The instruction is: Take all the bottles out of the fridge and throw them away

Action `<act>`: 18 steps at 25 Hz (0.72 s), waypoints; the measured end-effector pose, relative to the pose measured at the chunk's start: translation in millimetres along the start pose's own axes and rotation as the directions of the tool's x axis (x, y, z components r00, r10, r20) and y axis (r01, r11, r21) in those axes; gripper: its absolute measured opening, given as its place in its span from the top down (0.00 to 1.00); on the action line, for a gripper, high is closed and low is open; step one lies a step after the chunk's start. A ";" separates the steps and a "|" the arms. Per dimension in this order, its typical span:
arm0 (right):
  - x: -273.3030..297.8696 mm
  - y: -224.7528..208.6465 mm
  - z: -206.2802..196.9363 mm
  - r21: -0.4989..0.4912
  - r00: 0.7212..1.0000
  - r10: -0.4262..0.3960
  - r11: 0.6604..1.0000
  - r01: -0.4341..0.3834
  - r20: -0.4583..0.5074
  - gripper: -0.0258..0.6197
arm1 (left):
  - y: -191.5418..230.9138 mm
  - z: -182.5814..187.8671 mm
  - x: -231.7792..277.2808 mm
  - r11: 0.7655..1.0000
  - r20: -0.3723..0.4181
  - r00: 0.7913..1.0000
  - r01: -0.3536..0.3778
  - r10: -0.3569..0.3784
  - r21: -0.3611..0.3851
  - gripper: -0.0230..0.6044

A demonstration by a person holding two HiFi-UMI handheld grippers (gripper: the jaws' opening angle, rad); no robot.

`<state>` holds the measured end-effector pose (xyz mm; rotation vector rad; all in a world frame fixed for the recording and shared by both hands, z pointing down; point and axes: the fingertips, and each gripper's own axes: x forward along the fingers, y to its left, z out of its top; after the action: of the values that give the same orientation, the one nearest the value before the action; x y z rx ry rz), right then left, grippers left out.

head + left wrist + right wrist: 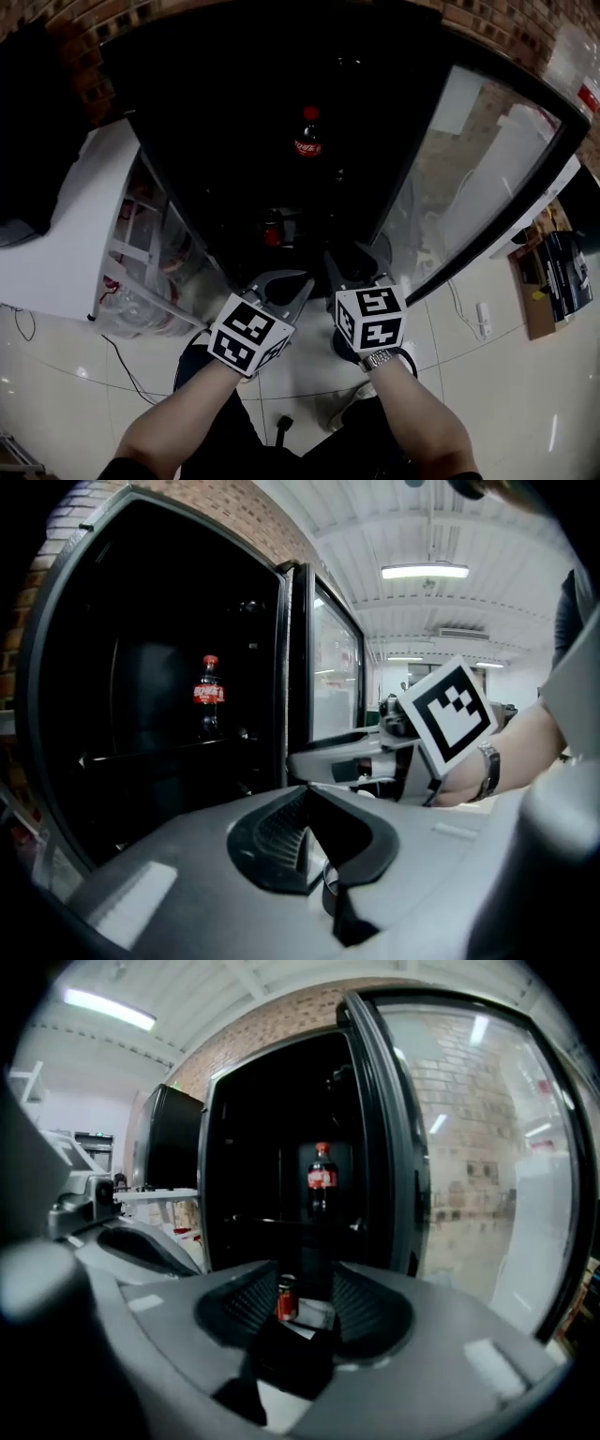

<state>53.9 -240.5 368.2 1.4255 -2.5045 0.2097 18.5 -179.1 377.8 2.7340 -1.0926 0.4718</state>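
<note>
The black fridge [234, 112] stands open in front of me. A cola bottle [307, 133] with a red cap and label stands upright on a shelf inside; it also shows as the bottle [208, 697] and the bottle [322, 1177] in the two gripper views. Lower in the fridge sits a small red can-like thing [272, 232], seen through the right jaws' gap [287, 1297]. My left gripper [284, 283] [305, 794] is just outside the fridge, its jaws closed together and empty. Beside it, my right gripper [352, 264] [305, 1283] stands open, holding nothing.
The fridge's glass door [478, 159] is swung open at the right. A white cabinet [56, 253] with clear plastic bags [141, 300] stands at the left. On the tiled floor lie a cable, a power strip [483, 319] and a cardboard box [553, 281].
</note>
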 end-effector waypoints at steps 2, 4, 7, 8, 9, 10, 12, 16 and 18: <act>7.6 3.3 19.2 -0.012 1.000 -0.001 1.000 0.001 0.021 0.69 | 12.0 10.4 -5.2 1.000 0.015 1.000 -0.010 0.010 0.003 0.96; 15.1 5.7 35.0 -0.021 0.999 -0.005 1.000 0.006 0.038 0.69 | 23.2 19.3 -9.6 1.000 0.029 0.999 -0.018 0.018 0.008 0.96; 27.1 9.5 52.4 -0.029 0.998 -0.015 0.999 0.017 0.053 0.69 | 37.5 27.5 -15.3 1.000 0.043 0.999 -0.025 0.024 0.013 0.96; 31.4 10.8 57.7 -0.030 0.998 -0.019 0.999 0.020 0.058 0.67 | 41.4 29.2 -16.7 1.000 0.047 0.999 -0.026 0.025 0.014 0.96; 35.5 11.6 63.0 -0.030 0.998 -0.023 0.999 0.025 0.063 0.66 | 44.7 30.7 -18.0 1.000 0.050 0.998 -0.027 0.026 0.015 0.96; 39.5 11.9 67.8 -0.029 0.997 -0.027 0.999 0.029 0.066 0.66 | 47.7 32.1 -19.2 0.999 0.053 0.998 -0.028 0.028 0.016 0.96; 47.6 11.5 75.8 -0.024 0.997 -0.039 0.999 0.040 0.068 0.64 | 53.5 34.8 -21.9 0.999 0.059 0.998 -0.032 0.031 0.016 0.96; 65.8 4.9 89.0 -0.002 0.995 -0.073 0.997 0.073 0.062 0.58 | 69.0 45.4 -28.9 0.999 0.076 0.996 -0.046 0.044 0.024 0.96; 75.6 -0.4 96.3 0.011 0.994 -0.095 0.995 0.095 0.060 0.54 | 78.1 51.4 -31.7 0.998 0.083 0.995 -0.053 0.050 0.031 0.96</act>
<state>3.3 -326.8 297.6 1.5728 -2.4783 0.1612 -45.4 -228.4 321.0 2.7823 -1.1882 0.3908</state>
